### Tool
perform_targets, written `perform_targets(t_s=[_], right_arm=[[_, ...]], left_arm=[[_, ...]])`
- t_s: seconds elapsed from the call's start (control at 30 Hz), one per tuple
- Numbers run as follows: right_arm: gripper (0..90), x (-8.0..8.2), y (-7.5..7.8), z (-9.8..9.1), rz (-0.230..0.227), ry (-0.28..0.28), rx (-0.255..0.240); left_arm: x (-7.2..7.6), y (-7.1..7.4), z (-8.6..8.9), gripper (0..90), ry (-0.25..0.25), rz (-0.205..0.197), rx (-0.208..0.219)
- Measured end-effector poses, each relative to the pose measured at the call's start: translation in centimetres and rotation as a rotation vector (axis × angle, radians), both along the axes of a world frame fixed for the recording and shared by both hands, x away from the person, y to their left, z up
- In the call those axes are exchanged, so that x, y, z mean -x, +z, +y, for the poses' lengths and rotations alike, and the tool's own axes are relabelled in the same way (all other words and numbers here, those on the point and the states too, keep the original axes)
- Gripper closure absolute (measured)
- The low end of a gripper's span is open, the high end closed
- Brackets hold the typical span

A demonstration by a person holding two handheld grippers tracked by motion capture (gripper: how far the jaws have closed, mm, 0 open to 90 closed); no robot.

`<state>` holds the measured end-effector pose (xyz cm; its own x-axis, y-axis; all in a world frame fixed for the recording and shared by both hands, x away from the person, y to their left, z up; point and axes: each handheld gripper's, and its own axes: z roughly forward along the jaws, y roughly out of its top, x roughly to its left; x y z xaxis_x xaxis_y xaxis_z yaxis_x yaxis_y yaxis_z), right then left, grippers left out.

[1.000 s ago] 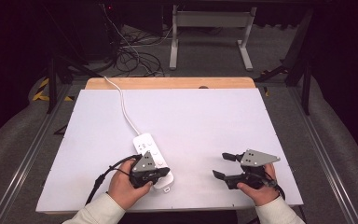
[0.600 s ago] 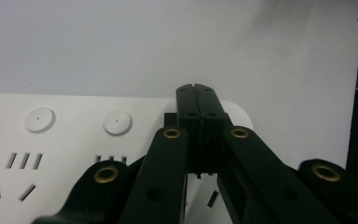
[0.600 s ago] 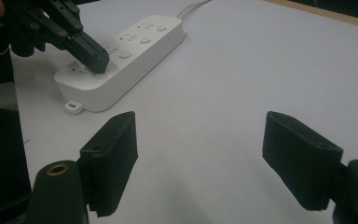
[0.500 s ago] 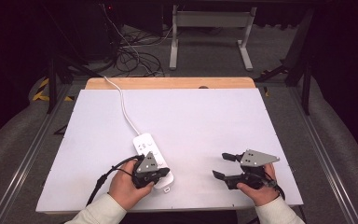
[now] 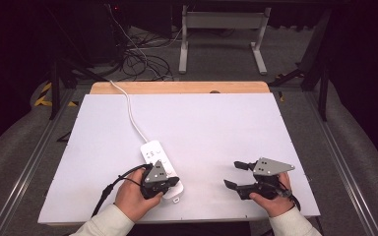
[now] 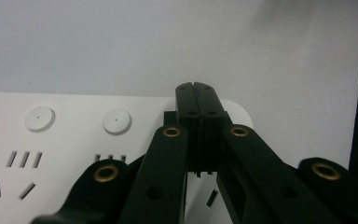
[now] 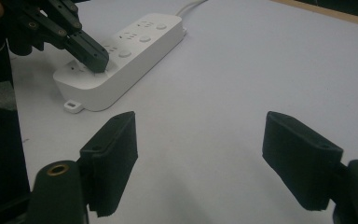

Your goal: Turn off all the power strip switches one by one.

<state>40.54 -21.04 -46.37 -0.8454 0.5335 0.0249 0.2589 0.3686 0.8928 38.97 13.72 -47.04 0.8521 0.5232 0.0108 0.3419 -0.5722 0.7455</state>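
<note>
Fingers (image 6: 197,100) of the left gripper (image 5: 158,178) are pressed flat together with no gap and nothing between them. In the left gripper view they run up the middle of the frame and end over the top face of the white power strip (image 5: 160,166), beside two round buttons (image 6: 116,121) at the left of the frame, with socket slots below those. In the right gripper view the same shut fingers show at upper left, their tip down on the strip's near end; whether it presses or only touches cannot be told.

In the high view the left hand (image 5: 133,195) sits at lower left of centre, holding its gripper over the near end of the strip. The strip lies slanted on the white surface (image 5: 216,128), and its white cord (image 5: 130,110) curves away toward the upper left, past the wooden edge (image 5: 177,87) at the back.

Further right in the high view, the right gripper (image 5: 232,175) sits in the right hand (image 5: 273,199) at lower right, well apart from the strip. Its fingers are spread wide and hold nothing. In the right gripper view its two padded fingers (image 7: 114,156) stand far apart at the bottom of the frame, with bare white surface between them.
</note>
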Motion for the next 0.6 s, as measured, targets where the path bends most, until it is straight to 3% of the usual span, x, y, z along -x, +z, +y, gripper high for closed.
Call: perform_targets(t_s=[0.1,0.23,0.37,0.43,0.47,0.5,0.53,0.6], right_arm=[[26.7,0.02,-0.01,0.08,0.001,0.002,0.001],[26.7,0.02,0.0,0.05,0.0,0.001,0.001],[26.7,0.03,-0.01,0.08,0.001,0.002,0.001],[26.7,0.06,0.0,0.09,0.001,0.002,0.003],[26.7,0.05,0.03,0.02,-0.003,0.003,0.002],[26.7,0.05,0.03,0.02,-0.003,0.003,0.002],[26.7,0.05,0.06,-0.04,-0.004,0.003,0.0],[26.7,0.0,0.05,-0.17,-0.005,0.0,-0.003]], left_arm=[[0.19,0.05,-0.24,90.0,0.001,-0.017,-0.023],[0.09,0.01,-0.21,90.0,0.008,0.0,-0.014],[0.18,-0.02,-0.29,90.0,0.012,-0.011,-0.019],[0.03,-0.29,-0.06,90.0,0.012,-0.012,0.02],[-0.16,-0.34,0.19,90.0,0.018,0.007,0.066],[-0.42,-0.1,0.41,90.0,0.012,0.04,0.084],[-0.48,0.07,0.5,90.0,0.011,0.049,0.084],[-0.28,0.56,0.57,90.0,0.004,0.012,0.105]])
